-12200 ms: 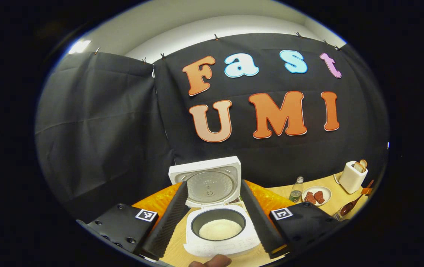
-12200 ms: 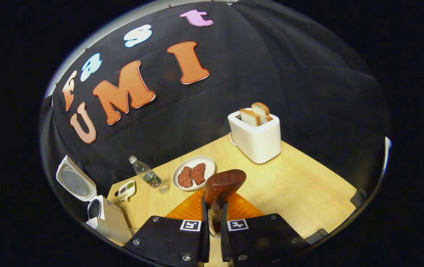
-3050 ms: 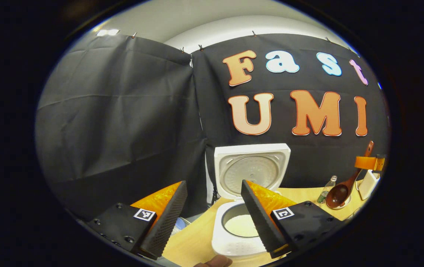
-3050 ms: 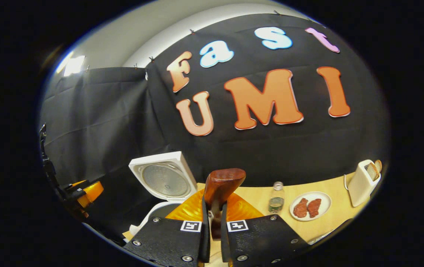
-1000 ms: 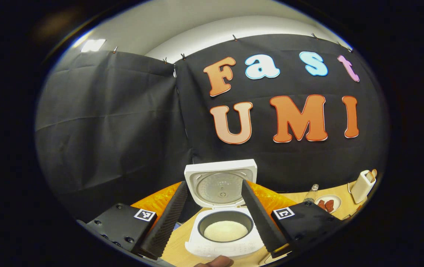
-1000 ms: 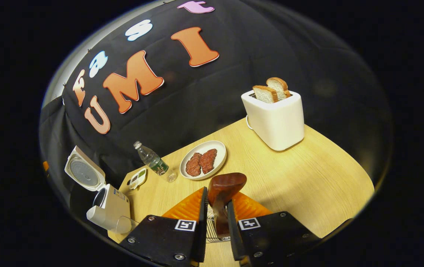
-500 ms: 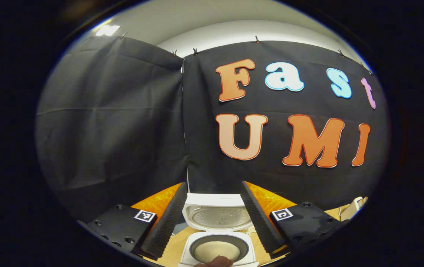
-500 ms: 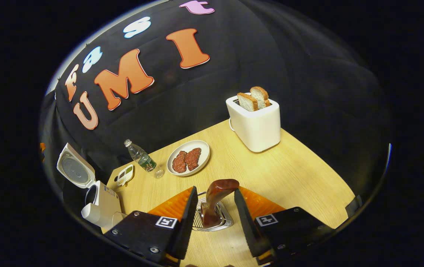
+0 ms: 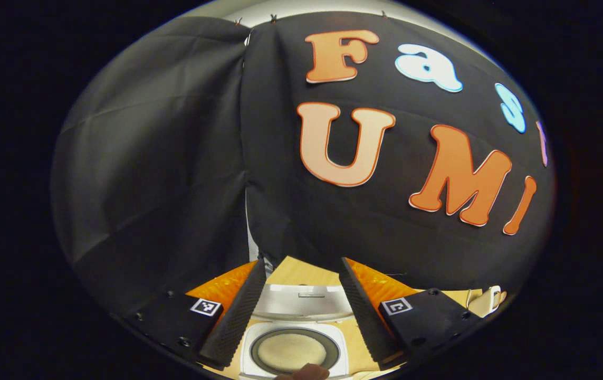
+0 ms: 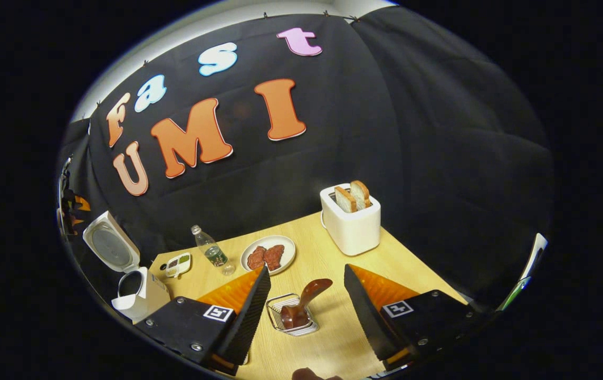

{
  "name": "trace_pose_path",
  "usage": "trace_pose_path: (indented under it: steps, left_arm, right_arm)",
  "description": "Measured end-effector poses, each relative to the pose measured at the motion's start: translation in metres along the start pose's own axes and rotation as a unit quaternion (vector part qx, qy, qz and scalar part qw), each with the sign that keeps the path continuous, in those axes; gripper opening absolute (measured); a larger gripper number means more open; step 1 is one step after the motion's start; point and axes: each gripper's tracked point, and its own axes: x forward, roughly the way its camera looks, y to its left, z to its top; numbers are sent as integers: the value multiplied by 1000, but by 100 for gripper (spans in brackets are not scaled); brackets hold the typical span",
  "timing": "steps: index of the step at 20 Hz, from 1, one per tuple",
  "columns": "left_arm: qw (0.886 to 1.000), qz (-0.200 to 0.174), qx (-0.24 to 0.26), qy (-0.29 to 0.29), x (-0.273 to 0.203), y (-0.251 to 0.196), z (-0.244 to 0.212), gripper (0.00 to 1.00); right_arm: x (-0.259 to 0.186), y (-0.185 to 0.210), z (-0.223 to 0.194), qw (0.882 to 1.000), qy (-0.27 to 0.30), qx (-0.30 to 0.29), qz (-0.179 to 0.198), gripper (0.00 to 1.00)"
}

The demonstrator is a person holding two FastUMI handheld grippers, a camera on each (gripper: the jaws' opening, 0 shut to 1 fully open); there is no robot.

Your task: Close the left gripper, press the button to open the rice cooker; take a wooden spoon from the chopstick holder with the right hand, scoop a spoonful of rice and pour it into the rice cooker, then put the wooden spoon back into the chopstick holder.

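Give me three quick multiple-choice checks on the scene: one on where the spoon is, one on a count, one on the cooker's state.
1. Where is the wooden spoon?
A. in the wire holder on the table
B. clamped in the right tongs
C. lying on the plate

2. How many bread slices stand in the toaster?
A. none
B. two
C. four

3. What state is the rice cooker in?
A. lid shut
B. lid up, pot showing
C. tipped on its side

Answers:
1 A: the wooden spoon stands in the wire holder, between the open right tongs and free of them.
2 B: two bread slices poke out of the toaster.
3 B: the rice cooker has its lid raised, and rice shows between the left tongs.
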Motion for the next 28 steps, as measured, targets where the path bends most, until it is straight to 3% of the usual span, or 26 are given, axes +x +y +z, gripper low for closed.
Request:
trace_pose_path:
  steps: [1,3,6,10,14,18,20,28]
  left_arm:
    - [1000,9,10,12,9,2,-3,96]
    - [999,-13,2,49,21,-14,-14,95]
    - [996,14,25,82,25,-5,-26,96]
    - [986,15,46,158,13,-14,-56,96]
    - [964,20,36,262,-27,-16,-93,96]
    - [944,14,26,329,-41,-15,-144,96]
    - [928,15,24,372,-53,-11,-182,98]
    - [885,41,13,464,-63,-6,-301,97]
  right_arm:
    - [-5,1,6,1000,-8,-2,1,88]
    - [-11,5,12,1000,-15,-7,5,87]
    - [-14,10,21,1000,-22,-18,9,88]
    - [-16,22,30,999,-32,-30,26,87]
    - [-11,37,38,997,-33,-47,48,87]
    - [-19,50,38,995,-36,-60,68,87]
    - [-18,55,36,994,-35,-67,77,87]
    - [-12,71,30,991,-35,-89,98,87]
